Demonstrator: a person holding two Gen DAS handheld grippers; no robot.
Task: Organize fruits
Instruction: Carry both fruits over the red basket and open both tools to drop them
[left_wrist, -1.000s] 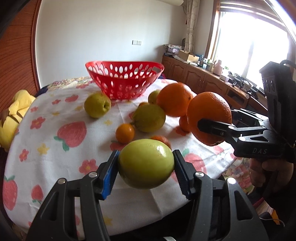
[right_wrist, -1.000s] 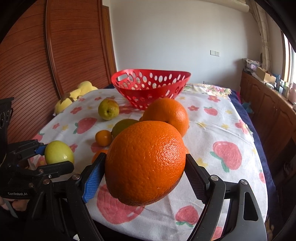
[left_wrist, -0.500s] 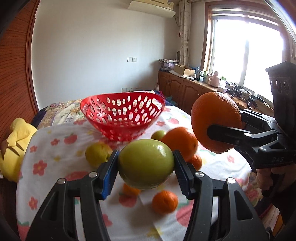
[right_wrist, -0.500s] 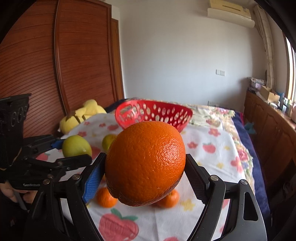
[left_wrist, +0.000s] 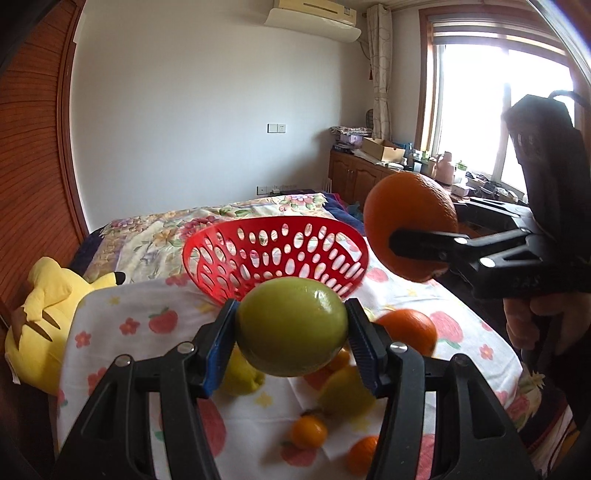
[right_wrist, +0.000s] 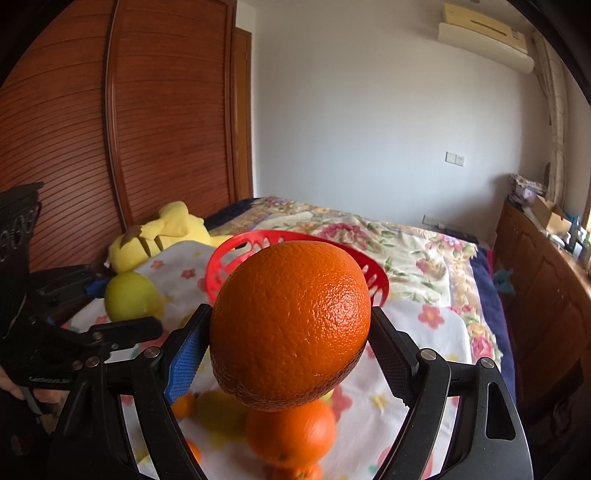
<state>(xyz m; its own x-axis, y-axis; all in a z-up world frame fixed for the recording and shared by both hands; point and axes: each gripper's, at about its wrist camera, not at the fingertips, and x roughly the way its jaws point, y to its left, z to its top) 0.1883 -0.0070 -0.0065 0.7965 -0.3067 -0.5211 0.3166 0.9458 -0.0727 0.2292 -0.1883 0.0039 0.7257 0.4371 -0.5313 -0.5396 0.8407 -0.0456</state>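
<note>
My left gripper (left_wrist: 291, 341) is shut on a green apple (left_wrist: 291, 326), held in the air above the table. In the left wrist view the red perforated basket (left_wrist: 275, 258) stands just beyond the apple. My right gripper (right_wrist: 290, 350) is shut on a large orange (right_wrist: 290, 325); the red basket (right_wrist: 236, 254) shows behind it. The same large orange (left_wrist: 408, 225) hangs to the right of the basket in the left wrist view. The green apple (right_wrist: 127, 297) appears at the left in the right wrist view. Loose oranges (left_wrist: 406, 328) and yellow-green fruits (left_wrist: 345, 393) lie on the cloth below.
A strawberry-print cloth (left_wrist: 144, 321) covers the table. A yellow plush toy (left_wrist: 44, 317) lies at its left edge, by a wooden wardrobe (right_wrist: 110, 147). A bed with a floral quilt (right_wrist: 406, 240) lies beyond. Wooden cabinets (left_wrist: 369, 177) run under the window.
Both grippers have risen and moved towards the basket with their fruits still held. The basket now sits closer and lower in both views, and the loose fruits have dropped towards the bottom edge.
</note>
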